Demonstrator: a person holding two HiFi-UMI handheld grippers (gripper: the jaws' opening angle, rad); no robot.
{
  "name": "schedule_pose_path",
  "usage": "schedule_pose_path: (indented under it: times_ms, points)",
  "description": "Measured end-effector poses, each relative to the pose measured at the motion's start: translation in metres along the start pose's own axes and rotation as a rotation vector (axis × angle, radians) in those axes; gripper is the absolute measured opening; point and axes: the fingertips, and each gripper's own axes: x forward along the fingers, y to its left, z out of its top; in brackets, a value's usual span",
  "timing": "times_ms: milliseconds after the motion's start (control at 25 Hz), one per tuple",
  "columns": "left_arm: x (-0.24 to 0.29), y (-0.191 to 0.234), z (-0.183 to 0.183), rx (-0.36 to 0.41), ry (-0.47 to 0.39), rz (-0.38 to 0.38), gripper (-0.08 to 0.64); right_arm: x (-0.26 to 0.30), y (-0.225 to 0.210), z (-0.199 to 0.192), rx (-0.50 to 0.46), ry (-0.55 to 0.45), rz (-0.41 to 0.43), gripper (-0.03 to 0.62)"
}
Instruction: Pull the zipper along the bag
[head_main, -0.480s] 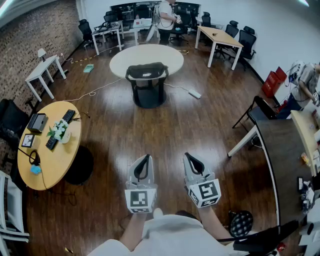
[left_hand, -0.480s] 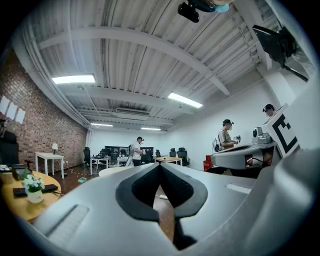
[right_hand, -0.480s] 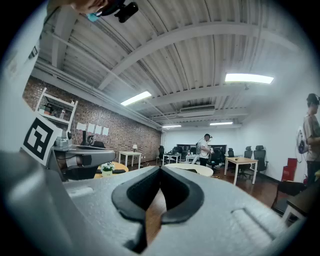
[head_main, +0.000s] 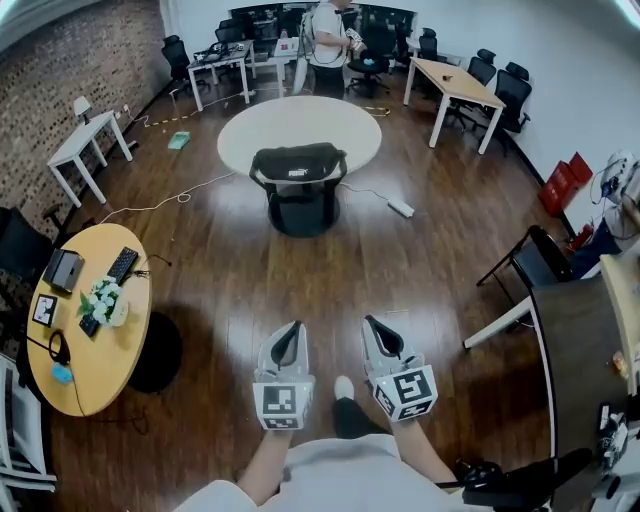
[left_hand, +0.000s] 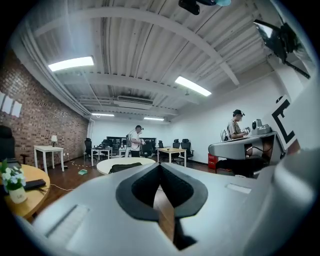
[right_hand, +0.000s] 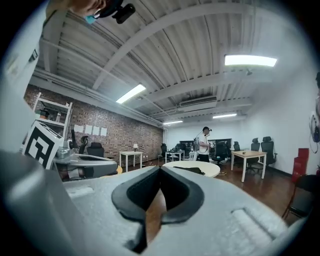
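A black bag (head_main: 298, 161) lies on the near edge of a round white table (head_main: 300, 125), far ahead of me across the wooden floor. Both grippers are held level in front of my body, well short of the table. My left gripper (head_main: 295, 327) has its jaws together with nothing between them. My right gripper (head_main: 369, 321) is shut and empty too. The left gripper view shows the left gripper (left_hand: 160, 165) with its tips met and the bag (left_hand: 125, 168) small beyond them. In the right gripper view the right gripper (right_hand: 160, 168) points at the bag (right_hand: 189, 170) on the distant table.
A round yellow table (head_main: 95, 345) with a keyboard and flowers stands at my left. A dark table (head_main: 570, 320) and a chair (head_main: 535, 260) are at my right. A power strip (head_main: 401, 208) and cables lie on the floor by the white table. A person (head_main: 326, 35) stands among desks at the back.
The white table and bag now sit lower and larger in the head view, so I have come closer. A shoe shows between the grippers. Both grippers stay shut.
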Motion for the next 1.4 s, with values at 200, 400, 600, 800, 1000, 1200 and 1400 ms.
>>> schedule_pose_path:
  times_ms: [200, 400, 600, 800, 1000, 1200, 1400]
  points:
    - [0.122, 0.013, 0.035, 0.059, -0.034, -0.002, 0.014, 0.085, -0.085, 0.028, -0.015, -0.036, 0.035, -0.009]
    - [0.207, 0.018, 0.054, 0.066, -0.04, 0.002, 0.014, 0.153, -0.157, 0.035, 0.021, -0.032, 0.035, -0.009]
    - [0.267, 0.042, 0.036, 0.059, 0.041, 0.035, 0.014, 0.214, -0.176, 0.012, 0.068, 0.026, 0.108, -0.009]
    - [0.353, 0.08, 0.024, 0.047, 0.04, 0.02, 0.014, 0.293, -0.212, -0.004, 0.07, 0.039, 0.104, -0.009]
    - [0.459, 0.127, 0.025, 0.025, 0.023, -0.036, 0.014, 0.393, -0.269, -0.005, 0.055, 0.057, 0.049, -0.009]
    - [0.559, 0.185, 0.058, 0.035, -0.008, -0.103, 0.014, 0.497, -0.314, 0.033, -0.003, 0.025, 0.026, -0.009]
    - [0.634, 0.215, 0.035, -0.003, 0.051, -0.142, 0.015, 0.558, -0.335, 0.018, 0.002, 0.073, 0.025, -0.009]
